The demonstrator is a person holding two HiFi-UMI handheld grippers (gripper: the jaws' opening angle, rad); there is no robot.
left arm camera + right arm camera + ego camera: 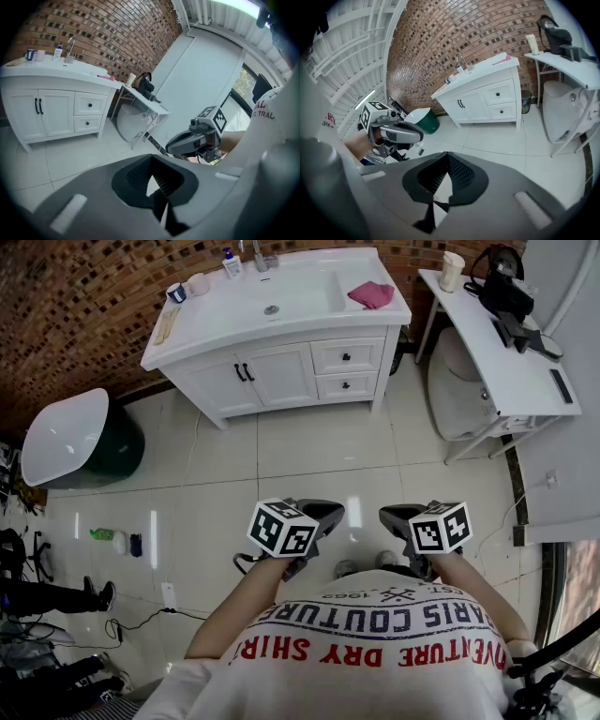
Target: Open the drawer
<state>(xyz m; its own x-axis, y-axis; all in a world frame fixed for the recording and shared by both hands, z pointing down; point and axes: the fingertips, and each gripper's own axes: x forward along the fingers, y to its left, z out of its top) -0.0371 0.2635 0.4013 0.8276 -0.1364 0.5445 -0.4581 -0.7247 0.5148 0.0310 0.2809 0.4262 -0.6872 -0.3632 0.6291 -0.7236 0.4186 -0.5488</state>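
Note:
A white vanity [281, 343] stands against the brick wall, far across the tiled floor from me. Its two small drawers, the upper drawer [347, 356] and the lower drawer [347, 385], sit at its right side, both closed, each with a dark knob. They also show as the upper drawer [89, 104] and the upper drawer [499, 93]. My left gripper [328, 512] and right gripper [394, 517] are held side by side close to my body, well short of the vanity. Both are shut with nothing between the jaws.
A white and green tub [80, 437] stands at the left. A white side table [506, 352] with a black bag [502, 292] is at the right, a white seat [459, 390] under it. A pink cloth [372, 294] lies by the sink. Cables and small items lie on the floor at lower left.

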